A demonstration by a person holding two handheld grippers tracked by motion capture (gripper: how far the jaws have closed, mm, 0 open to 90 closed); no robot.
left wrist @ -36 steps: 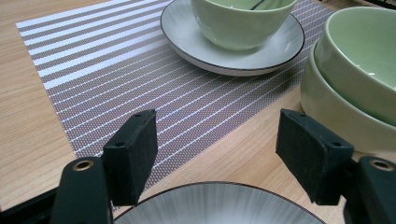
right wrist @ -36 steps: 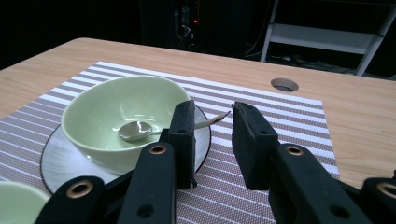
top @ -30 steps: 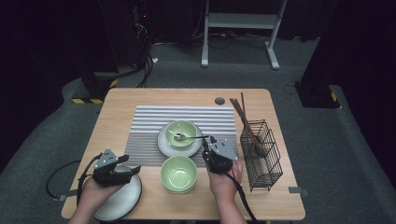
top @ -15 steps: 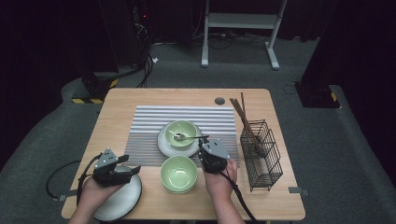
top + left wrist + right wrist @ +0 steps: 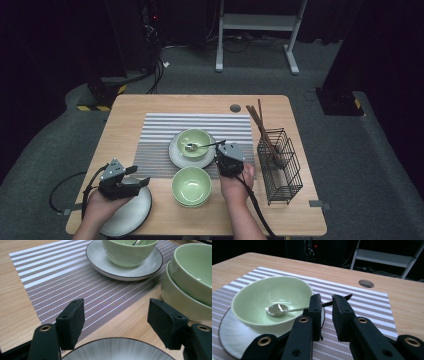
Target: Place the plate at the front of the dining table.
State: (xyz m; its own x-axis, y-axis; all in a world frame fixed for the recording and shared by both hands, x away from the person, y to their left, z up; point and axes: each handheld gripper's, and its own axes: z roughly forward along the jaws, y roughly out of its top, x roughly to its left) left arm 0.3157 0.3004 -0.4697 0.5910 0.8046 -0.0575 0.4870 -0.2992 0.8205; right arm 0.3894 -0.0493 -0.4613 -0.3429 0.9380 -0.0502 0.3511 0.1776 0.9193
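Lying with its bowl end down inside the pale green ceramic bowl [image 5: 269,300], the metal spoon with the dark handle [image 5: 277,309] is set so that its long axis runs from the middle of that bowl out over the rim and on toward the right gripper [image 5: 325,307]. In the right gripper view the dark handle tip is seen passing just behind the two black fingers [image 5: 315,312], at about the height of their tips; whether the pads press on it cannot be told. These fingers have just been closing and stand nearly together, with only a narrow gap left between them and the handle crossing that gap.

The green bowl is carried by a white ridged saucer with a dark rim [image 5: 176,156], which rests on the grey-and-white striped placemat [image 5: 157,135] in the middle of the wooden desk [image 5: 130,107]. Just nearer the person, a stack of two more green bowls [image 5: 191,186] stands at the mat's near edge.

The right gripper is judged by far the nearer to the spoon. The left gripper [image 5: 136,176] is held well apart at the near left corner, its fingers spread wide and empty above a second white plate [image 5: 117,350].

A black wire basket with brown chopsticks [image 5: 279,162] stands at the right of the desk.
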